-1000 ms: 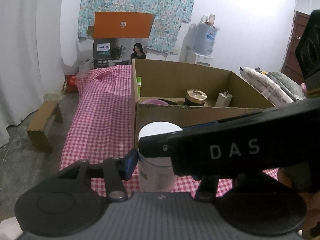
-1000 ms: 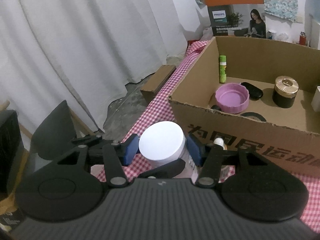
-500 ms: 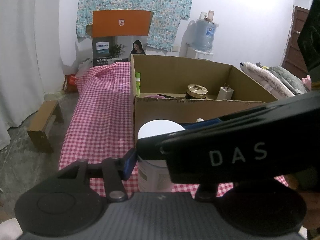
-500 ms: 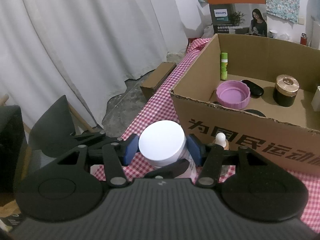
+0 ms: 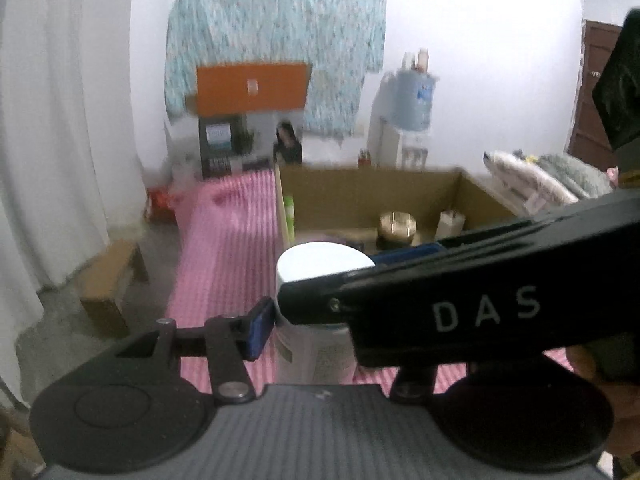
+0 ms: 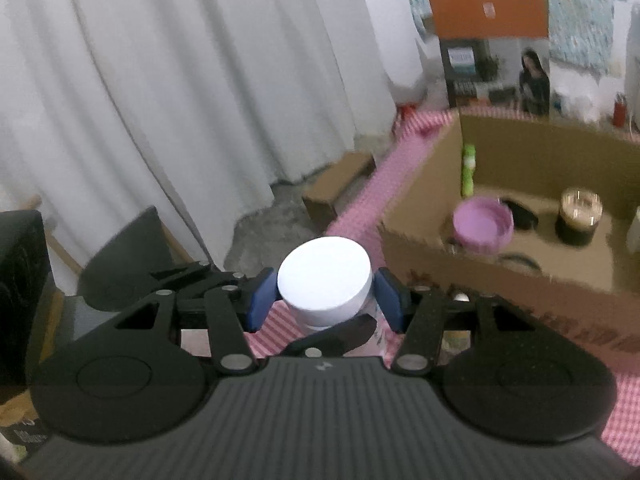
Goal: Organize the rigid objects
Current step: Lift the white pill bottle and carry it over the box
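Two grippers share one white-lidded jar [image 6: 324, 280]: the right gripper [image 6: 325, 298] pinches it just under the lid with both blue pads against its sides, and the left gripper [image 5: 316, 312] holds the jar's body lower down, one blue pad touching its left side while the other finger is hidden behind the right tool's black arm, so that grip is judged, not fully seen. The jar hangs upright above the pink checked bench [image 5: 224, 256], just short of the near wall of the cardboard box [image 6: 500, 276]. The step in hand looks like carrying the jar into the box, where a purple bowl [image 6: 482, 226], a gold-lidded pot [image 6: 580, 210] and a green tube [image 6: 469, 168] already sit. Next, the jar needs to clear the near wall, travel forward and come down on a bare patch of floor beside the bowl, staying upright. Compared with a second ago, the jar sits higher against the box wall, its lid now near the rim, and the scene is blurred by motion
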Demonstrator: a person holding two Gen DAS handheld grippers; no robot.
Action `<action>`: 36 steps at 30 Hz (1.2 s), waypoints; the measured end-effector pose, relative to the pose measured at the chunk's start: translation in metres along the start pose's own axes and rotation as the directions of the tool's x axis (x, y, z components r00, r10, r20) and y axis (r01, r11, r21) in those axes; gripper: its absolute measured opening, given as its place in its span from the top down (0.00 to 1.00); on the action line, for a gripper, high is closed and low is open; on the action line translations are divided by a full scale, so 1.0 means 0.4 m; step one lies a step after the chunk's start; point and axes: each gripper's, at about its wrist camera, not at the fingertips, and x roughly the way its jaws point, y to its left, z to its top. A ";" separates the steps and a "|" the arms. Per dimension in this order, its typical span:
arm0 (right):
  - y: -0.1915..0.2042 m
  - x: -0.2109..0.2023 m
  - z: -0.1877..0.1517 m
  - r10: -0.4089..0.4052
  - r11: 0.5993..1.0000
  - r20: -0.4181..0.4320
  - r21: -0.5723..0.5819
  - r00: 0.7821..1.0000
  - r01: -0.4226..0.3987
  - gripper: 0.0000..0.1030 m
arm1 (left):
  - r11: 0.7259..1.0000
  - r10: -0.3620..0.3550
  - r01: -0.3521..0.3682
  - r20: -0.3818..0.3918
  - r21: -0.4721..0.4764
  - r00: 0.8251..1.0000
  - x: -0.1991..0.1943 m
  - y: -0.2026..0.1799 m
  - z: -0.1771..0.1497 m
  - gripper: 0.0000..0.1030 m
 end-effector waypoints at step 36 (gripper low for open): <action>-0.563 -0.114 0.131 -0.143 0.973 -0.002 0.183 0.990 0.141 0.49 | 0.974 -0.208 0.217 -0.135 0.057 0.969 0.467 -0.274 0.235 0.47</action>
